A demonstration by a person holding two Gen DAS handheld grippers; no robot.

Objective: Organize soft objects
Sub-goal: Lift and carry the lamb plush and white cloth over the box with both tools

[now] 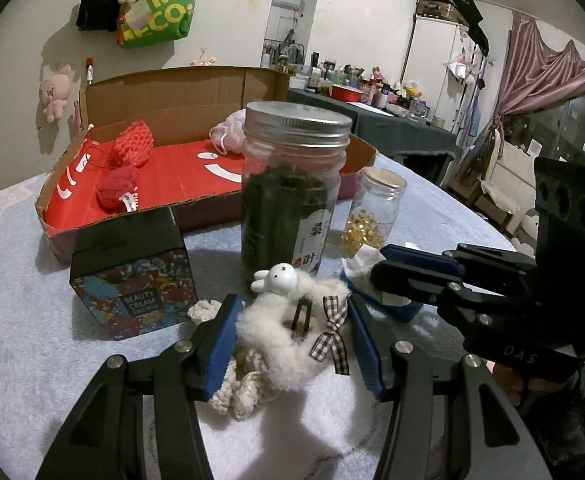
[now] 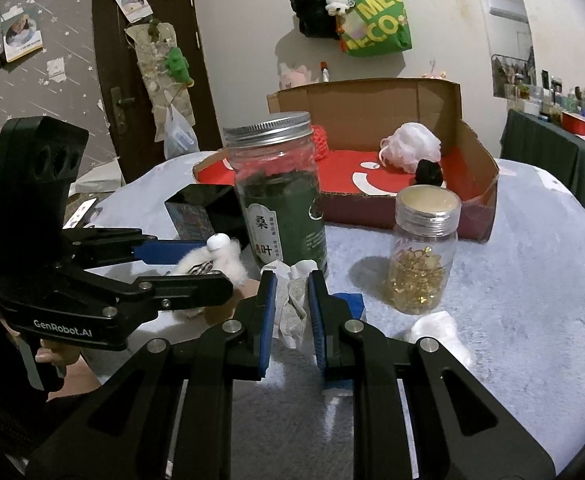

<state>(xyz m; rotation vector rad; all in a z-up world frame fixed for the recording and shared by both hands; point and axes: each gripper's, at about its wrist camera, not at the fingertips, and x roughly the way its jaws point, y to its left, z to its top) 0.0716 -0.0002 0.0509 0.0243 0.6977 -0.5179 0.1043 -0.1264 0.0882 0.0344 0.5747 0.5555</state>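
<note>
My left gripper (image 1: pixel 292 304) is shut on a fluffy white scrunchie (image 1: pixel 276 340) that has a small white bunny head and a checked bow. It hangs between the blue pads just above the table. A cream knitted cord (image 1: pixel 236 392) lies under it. My right gripper (image 2: pixel 292 280) is shut on a crumpled white tissue (image 2: pixel 292 308) that sticks up from a blue pack (image 2: pixel 354 304). The left wrist view shows the right gripper (image 1: pixel 380 270) to the right. The open cardboard box (image 1: pixel 180 176) with a red floor holds red knitted pieces (image 1: pixel 132 148) and a pale pink bath puff (image 2: pixel 410 148).
A tall lidded jar of dark leaves (image 1: pixel 292 184) stands just behind both grippers. A small jar of gold capsules (image 2: pixel 424 256) is to its right, and a black beauty cream box (image 1: pixel 132 272) to its left. A white fluffy piece (image 2: pixel 440 332) lies on the pale blue tablecloth.
</note>
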